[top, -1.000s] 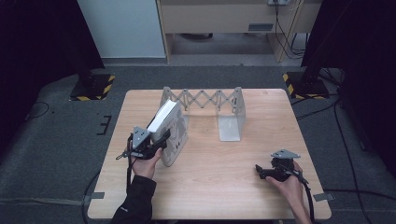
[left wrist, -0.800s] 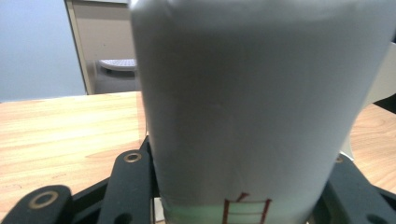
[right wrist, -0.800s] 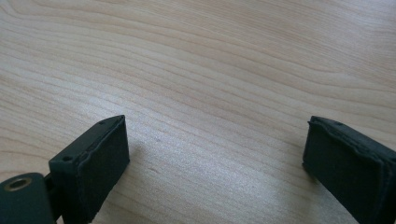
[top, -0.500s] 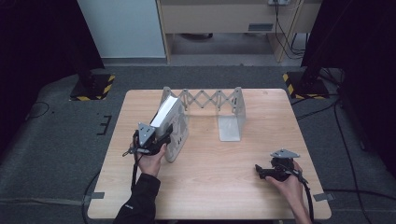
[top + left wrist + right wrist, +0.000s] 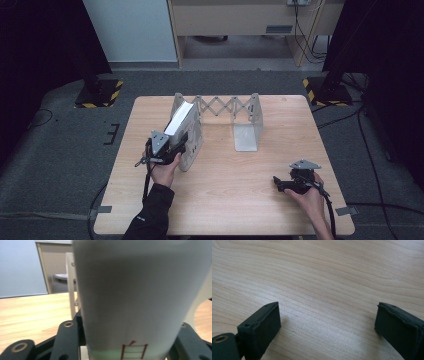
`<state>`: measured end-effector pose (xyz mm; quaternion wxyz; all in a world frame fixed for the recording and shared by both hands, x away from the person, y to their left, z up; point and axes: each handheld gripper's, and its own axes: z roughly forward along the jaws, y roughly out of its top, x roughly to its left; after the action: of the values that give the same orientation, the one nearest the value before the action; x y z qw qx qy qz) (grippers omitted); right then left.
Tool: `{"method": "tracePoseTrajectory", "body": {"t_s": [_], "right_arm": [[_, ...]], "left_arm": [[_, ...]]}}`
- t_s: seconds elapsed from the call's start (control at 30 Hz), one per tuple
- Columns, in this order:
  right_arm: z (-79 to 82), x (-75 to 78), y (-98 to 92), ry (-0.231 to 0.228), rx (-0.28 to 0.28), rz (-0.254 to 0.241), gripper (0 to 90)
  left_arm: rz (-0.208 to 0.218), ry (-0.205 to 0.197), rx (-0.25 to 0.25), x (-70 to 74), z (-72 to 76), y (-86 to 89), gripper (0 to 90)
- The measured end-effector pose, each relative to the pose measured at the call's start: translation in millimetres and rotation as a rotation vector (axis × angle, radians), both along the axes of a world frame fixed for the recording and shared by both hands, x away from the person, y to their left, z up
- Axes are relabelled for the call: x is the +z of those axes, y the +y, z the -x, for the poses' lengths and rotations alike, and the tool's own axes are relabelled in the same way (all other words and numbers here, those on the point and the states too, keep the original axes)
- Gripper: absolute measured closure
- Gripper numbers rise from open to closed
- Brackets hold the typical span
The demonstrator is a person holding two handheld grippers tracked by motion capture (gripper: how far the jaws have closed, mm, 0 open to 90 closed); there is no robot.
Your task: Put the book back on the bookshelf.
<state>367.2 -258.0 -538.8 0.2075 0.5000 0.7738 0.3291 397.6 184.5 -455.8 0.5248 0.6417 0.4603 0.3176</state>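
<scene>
White book (image 5: 181,119) clamped in left gripper (image 5: 172,146).

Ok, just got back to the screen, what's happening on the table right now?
A person is working with a claw in each hand at a wooden table. The left claw has a white book between its jaws, leaning against the left end plate of an expandable metal book rack. Its jaws have just been opening a little, though the book sits tight between them in the left gripper view. The right claw rests open and empty on the table near the front right corner.
</scene>
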Motion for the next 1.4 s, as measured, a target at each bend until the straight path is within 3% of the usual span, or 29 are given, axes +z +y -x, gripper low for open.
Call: {"method": "tracePoseTrajectory", "body": {"t_s": [0.13, 0.23, 0.33, 0.43, 0.63, 0.77, 1.0, 1.1, 1.27, 1.4], "right_arm": [[0.0, 0.0, 0.0, 0.0, 0.0, 0.0, 6.7], [0.1, 0.0, 0.1, 0.0, -0.001, 0.0, 6.7], [0.0, 0.0, 0.0, 0.0, 0.0, 0.0, 6.7], [0.0, 0.0, 0.0, 0.0, 0.0, 0.001, 6.7], [0.0, 0.0, 0.0, 0.0, 0.0, 0.0, 6.7], [0.0, 0.0, 0.1, 0.0, 0.0, 0.0, 6.7], [-0.7, 0.0, 0.3, 0.002, -0.001, -0.001, 6.4], [-0.9, 0.0, 0.4, 0.001, -0.001, -0.001, 6.3], [-0.9, 0.1, 0.4, 0.002, 0.0, 0.0, 6.3], [-1.0, 0.0, 0.6, 0.002, -0.002, -0.001, 6.2]], "left_arm": [[0.02, 0.02, -0.023, -6.1, 3.6, 0.3, 46.3], [0.022, 0.06, -0.022, -15.0, 5.3, 2.6, 44.4], [0.038, 0.066, -0.031, -19.4, 5.1, 4.4, 44.0], [0.021, 0.073, -0.033, -24.5, 4.3, 2.3, 45.9], [-0.049, 0.043, -0.022, -26.1, 5.5, 0.5, 50.2], [-0.072, 0.038, -0.02, -25.3, 6.5, -0.8, 51.3], [-0.068, 0.054, -0.009, -22.7, 4.3, 2.7, 51.6], [-0.087, 0.05, 0.018, -21.4, 4.3, 2.7, 51.6], [-0.052, 0.054, 0.027, -21.6, -0.9, 8.8, 51.5], [-0.053, 0.043, 0.036, -23.1, -4.7, 3.8, 51.3]]}}
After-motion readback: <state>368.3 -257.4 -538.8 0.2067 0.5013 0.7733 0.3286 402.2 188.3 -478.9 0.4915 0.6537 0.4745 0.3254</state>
